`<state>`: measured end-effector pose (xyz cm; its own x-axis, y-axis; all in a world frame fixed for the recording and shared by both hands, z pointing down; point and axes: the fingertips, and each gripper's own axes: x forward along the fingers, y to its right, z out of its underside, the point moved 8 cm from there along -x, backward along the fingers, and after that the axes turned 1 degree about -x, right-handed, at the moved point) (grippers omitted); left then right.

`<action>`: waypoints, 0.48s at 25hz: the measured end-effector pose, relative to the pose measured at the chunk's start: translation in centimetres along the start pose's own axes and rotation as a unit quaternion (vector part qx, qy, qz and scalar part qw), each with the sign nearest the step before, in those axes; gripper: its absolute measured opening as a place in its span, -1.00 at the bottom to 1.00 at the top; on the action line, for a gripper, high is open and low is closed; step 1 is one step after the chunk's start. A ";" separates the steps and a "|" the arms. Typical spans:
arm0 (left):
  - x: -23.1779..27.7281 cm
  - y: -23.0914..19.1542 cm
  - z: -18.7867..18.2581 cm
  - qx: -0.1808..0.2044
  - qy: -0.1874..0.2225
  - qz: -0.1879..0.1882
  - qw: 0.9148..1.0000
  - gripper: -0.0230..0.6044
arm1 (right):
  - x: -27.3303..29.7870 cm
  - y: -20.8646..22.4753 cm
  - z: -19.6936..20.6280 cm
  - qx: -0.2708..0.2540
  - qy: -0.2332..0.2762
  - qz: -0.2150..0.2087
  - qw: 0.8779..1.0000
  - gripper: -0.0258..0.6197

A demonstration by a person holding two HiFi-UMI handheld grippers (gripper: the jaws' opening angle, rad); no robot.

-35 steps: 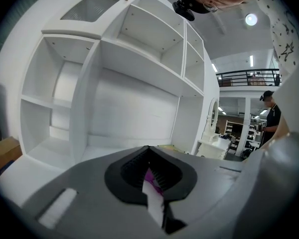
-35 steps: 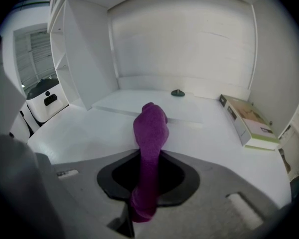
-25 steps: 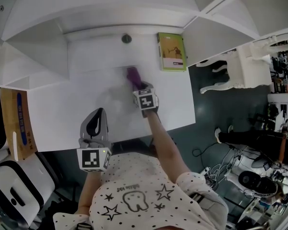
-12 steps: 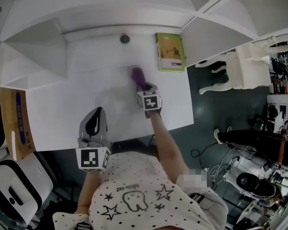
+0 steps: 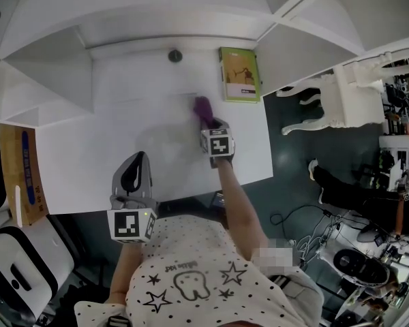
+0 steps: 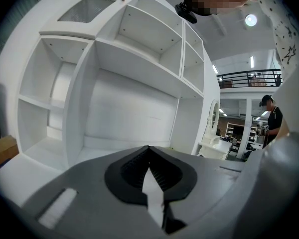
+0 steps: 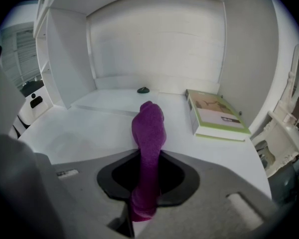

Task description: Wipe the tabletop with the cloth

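Right gripper (image 5: 208, 124) is pinching the purple cloth (image 5: 203, 107) tight, wiping the tabletop (image 5: 109, 155). Left gripper (image 5: 134, 176) is idling, jaws together, apparently empty. The next pass is calling for steady downward pressure.

I logged the cloth (image 7: 148, 128) as a purple, fuzzy textile bunched into one narrow roll. It was clamped between the fingers (image 7: 180, 182) of the right gripper (image 7: 148, 176), and its rounded free end projected forward past them. In the head view the cloth (image 5: 203, 107) sat over the rear right part of the desk (image 5: 109, 162), a flat, plain white top. I could not tell whether the free end touched that surface.
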<state>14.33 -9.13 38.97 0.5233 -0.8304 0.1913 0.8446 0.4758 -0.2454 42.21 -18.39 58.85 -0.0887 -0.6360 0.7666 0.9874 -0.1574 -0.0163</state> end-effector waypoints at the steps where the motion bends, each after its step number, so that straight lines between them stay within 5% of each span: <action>1: 0.1 0.1 0.0 0.001 0.000 0.001 1.000 -0.94 | 0.0 0.4 0.1 0.000 -0.001 0.003 1.000 -0.71; 12: 0.9 1.3 -0.1 0.000 -0.004 0.011 1.000 -0.94 | -0.6 3.8 1.1 0.017 0.000 0.026 1.000 -0.71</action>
<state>15.94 -9.31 38.68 0.5429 -0.8173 0.1931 0.8327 0.4940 -0.2503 46.18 -17.75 59.00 -0.0373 -0.6421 0.7657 0.9946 -0.0979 -0.0336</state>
